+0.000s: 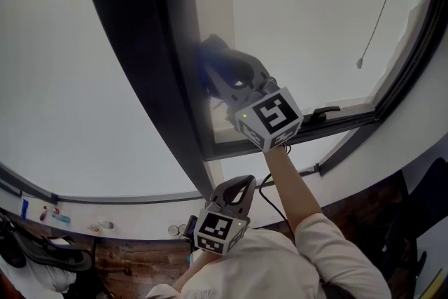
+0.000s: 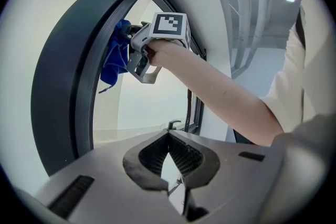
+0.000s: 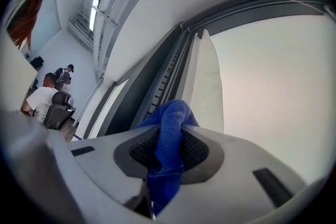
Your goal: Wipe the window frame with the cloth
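Down low, the left gripper (image 2: 169, 139) idles, jaws together on nothing. Further out, the right gripper (image 3: 169, 136) pinches a bunched fold of the soft blue microfibre cloth (image 2: 113, 57), up against the dark grey window frame (image 1: 150, 66). It looks light and limp, so a firm mid-bunch grip suits it.

The right arm (image 1: 297, 185) reaches far forward, forearm straight. The right gripper (image 3: 169, 136) has its fingers (image 3: 195, 152) clamped on a bunched blue cloth (image 3: 170, 113). The left gripper (image 2: 169, 139) sits lower, near the body, with its fingers (image 2: 151, 155) closed tip to tip.

Blue cloth (image 2: 115, 57) seemingly pressed against dark window frame (image 2: 58, 86).
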Tool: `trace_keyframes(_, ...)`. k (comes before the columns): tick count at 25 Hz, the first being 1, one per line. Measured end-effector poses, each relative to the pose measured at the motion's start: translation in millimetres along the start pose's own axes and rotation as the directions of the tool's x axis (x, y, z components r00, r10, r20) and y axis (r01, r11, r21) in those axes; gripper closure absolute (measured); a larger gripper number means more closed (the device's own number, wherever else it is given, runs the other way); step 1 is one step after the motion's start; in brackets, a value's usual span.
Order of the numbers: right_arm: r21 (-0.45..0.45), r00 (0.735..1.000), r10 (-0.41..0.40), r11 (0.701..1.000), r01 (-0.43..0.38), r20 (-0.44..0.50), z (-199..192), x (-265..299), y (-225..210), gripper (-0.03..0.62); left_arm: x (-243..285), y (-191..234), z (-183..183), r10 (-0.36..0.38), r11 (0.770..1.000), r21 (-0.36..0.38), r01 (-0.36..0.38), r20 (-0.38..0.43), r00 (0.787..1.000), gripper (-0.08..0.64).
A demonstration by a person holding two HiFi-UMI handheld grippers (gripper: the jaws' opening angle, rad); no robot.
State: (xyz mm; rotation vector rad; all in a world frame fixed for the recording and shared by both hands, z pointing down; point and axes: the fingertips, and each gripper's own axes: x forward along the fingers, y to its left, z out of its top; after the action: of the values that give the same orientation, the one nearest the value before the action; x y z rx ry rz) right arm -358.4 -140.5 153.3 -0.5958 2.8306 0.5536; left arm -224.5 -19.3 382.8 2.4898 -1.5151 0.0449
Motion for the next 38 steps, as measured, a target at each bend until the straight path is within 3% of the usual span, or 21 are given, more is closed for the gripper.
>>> trace_keyframes(38, 0.121, 0.984, -0.028, 0.991, 0.05, -0.178, -107.5, -31.1, 33.9, 0.505, -9.1, 8.9, -15.1, 0.037, 0.999, -0.031, -0.037, -0.014, 0.999, 0.551)
